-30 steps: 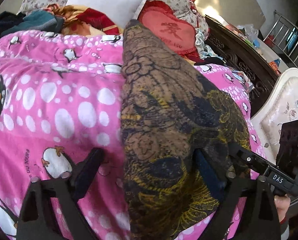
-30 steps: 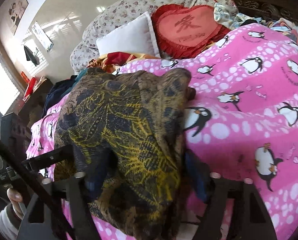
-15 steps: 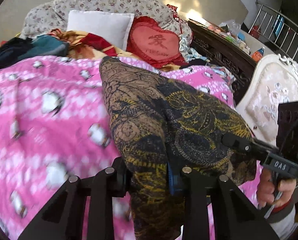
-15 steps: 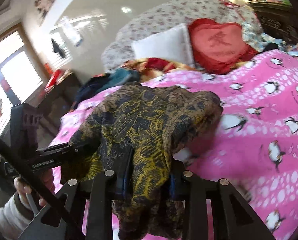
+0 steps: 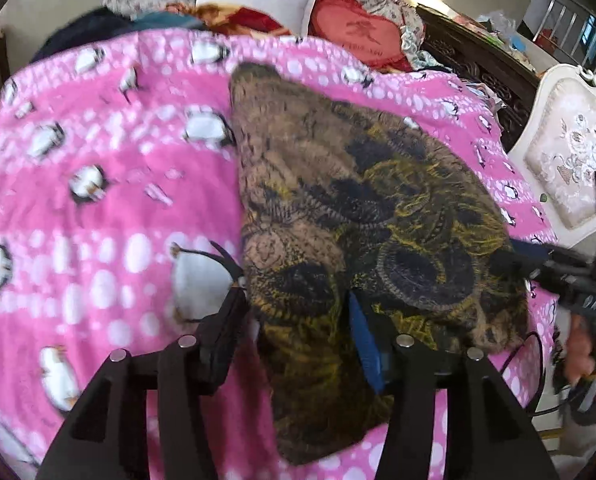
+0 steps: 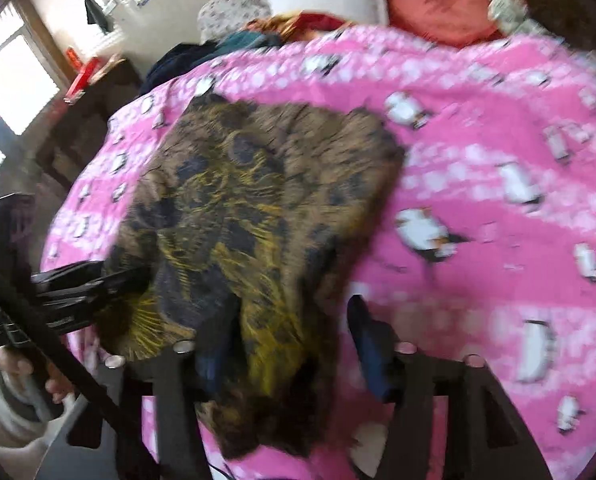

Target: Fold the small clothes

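**Patterned garment lies near the bed's front edge**

A pink penguin blanket (image 5: 98,208) covers the bed. The brown-and-yellow garment (image 5: 338,208) lies on it by the near edge. The left gripper (image 5: 294,316) and right gripper (image 6: 290,324) have just been opening, jaws half-spread, each loosely straddling a garment fold.

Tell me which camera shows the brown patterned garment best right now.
The left wrist view: the garment is sharper there, its whole spread lying on the pink blanket. The right wrist view shows the garment too, but motion-blurred.
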Tool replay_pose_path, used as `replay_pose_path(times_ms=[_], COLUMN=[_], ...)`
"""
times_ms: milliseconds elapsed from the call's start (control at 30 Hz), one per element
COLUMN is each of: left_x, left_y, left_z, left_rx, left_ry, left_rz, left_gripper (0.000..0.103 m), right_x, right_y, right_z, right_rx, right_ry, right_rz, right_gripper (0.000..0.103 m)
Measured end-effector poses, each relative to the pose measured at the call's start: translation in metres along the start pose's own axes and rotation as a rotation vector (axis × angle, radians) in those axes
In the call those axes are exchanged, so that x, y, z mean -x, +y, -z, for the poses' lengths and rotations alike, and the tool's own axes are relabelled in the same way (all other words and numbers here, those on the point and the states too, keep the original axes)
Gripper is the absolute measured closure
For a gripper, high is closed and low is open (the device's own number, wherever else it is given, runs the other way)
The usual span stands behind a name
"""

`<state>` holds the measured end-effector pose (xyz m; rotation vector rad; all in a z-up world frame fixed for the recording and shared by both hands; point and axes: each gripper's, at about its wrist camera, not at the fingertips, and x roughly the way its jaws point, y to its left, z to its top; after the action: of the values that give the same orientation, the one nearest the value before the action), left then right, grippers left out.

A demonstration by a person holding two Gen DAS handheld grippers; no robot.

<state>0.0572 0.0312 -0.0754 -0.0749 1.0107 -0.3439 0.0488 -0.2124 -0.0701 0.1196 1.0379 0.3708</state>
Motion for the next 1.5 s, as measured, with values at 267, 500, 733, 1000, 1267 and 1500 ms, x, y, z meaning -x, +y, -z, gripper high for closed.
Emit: replay_pose_path(times_ms=[267,500,733,1000,1267,1500], left_x=[0.018,-0.023,-0.027,-0.016,0.006,0.034], left_y=[-0.005,-0.007,0.001,-0.007,-0.016,-0.03], left_z=[-0.033,-0.015,-0.012,-0.006,0.006,0.013], left_rx=[0.01,0.003,0.007,0.013,0.004,0.0], left_ry=[-0.115,-0.048,-0.06,-0.086,-0.131,-0.179], left_rz=[-0.066,-0.142,-0.127,-0.175,-0.227,-0.259], left_gripper=[0.032,0.031,0.023,0.023,0.023,0.022], right_x=[0.044,-0.037,-0.079,-0.009,-0.015,0.041], right_y=[0.025,0.027,-0.024,0.012,0.021,0.05], right_z=[-0.036,-0.083,-0.097,-0.055,0.004,0.02], right_rx=[0.056,0.084,0.02,0.092,0.087,0.063], right_ry=[-0.209,-0.11,-0.054,-0.138,-0.086,-0.228], right_rz=[0.036,0.131,0.303,0.228,0.233,0.244], right_gripper=[0.049,0.065,0.067,0.066,0.061,0.028])
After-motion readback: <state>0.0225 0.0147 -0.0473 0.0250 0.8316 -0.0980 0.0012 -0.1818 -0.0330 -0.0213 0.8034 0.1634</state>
